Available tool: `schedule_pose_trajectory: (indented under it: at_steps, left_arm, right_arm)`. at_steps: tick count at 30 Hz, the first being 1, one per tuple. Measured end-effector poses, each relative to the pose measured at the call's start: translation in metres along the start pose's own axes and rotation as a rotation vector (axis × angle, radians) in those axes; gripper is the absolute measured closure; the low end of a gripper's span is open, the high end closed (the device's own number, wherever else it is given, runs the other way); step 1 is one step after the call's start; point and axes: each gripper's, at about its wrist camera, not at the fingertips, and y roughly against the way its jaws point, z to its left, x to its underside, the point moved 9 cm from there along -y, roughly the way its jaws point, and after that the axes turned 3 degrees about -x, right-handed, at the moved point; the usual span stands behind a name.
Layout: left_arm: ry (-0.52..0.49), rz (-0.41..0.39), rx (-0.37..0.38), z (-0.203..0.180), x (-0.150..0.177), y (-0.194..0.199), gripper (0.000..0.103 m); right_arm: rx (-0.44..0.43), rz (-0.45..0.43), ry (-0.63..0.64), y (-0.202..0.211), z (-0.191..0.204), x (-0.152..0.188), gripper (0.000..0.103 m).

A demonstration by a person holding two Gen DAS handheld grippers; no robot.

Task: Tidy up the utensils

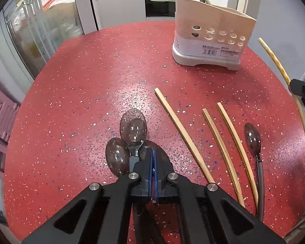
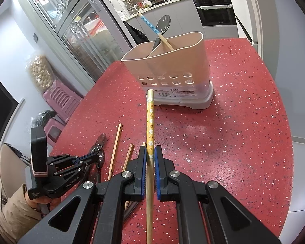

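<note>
Right now, left gripper [image 1: 153,158] pressed together, clear spoon's [image 1: 133,129] handle hidden, right gripper [image 2: 150,156] pinching yellow flowered chopstick [image 2: 150,122], beige holder's [image 2: 172,65] label unreadable.

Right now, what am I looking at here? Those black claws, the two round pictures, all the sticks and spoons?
A person holds a hand tool with two fingers in each hand; each carries a camera looking along those fingers. The left gripper is shut, with two clear spoons beside it on the red table. The right gripper clamps a yellow flowered chopstick. Three plain chopsticks and another spoon lie loose. The beige holder already contains a spoon and a chopstick.
</note>
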Motion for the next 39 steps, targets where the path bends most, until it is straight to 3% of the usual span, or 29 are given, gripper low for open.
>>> schedule_pose_trajectory:
  at_steps: [8,15,22,32,35,39]
  left_arm:
    - [0.066,-0.027,0.014,0.016,0.003,0.014,0.078]
    - [0.172,-0.032,-0.046,0.036,-0.007,0.014,0.078]
    - [0.130,-0.029,-0.074,0.032,-0.014,0.013,0.077]
    - [0.108,-0.043,-0.039,0.028,-0.026,0.017,0.077]
    - [0.143,-0.028,-0.070,0.035,-0.023,0.011,0.077]
    - [0.177,-0.038,0.006,0.027,-0.021,0.011,0.077]
  right_arm:
    - [0.001,-0.007,0.002,0.001,0.000,-0.003,0.095]
    - [-0.004,0.002,0.008,-0.001,0.003,-0.002,0.095]
    - [-0.009,0.001,-0.005,-0.002,0.000,-0.002,0.095]
    - [-0.013,0.000,-0.030,-0.003,-0.010,-0.002,0.095]
    - [-0.017,0.001,-0.032,-0.004,-0.009,-0.003,0.095]
    - [-0.017,-0.003,-0.033,-0.003,-0.010,-0.003,0.095]
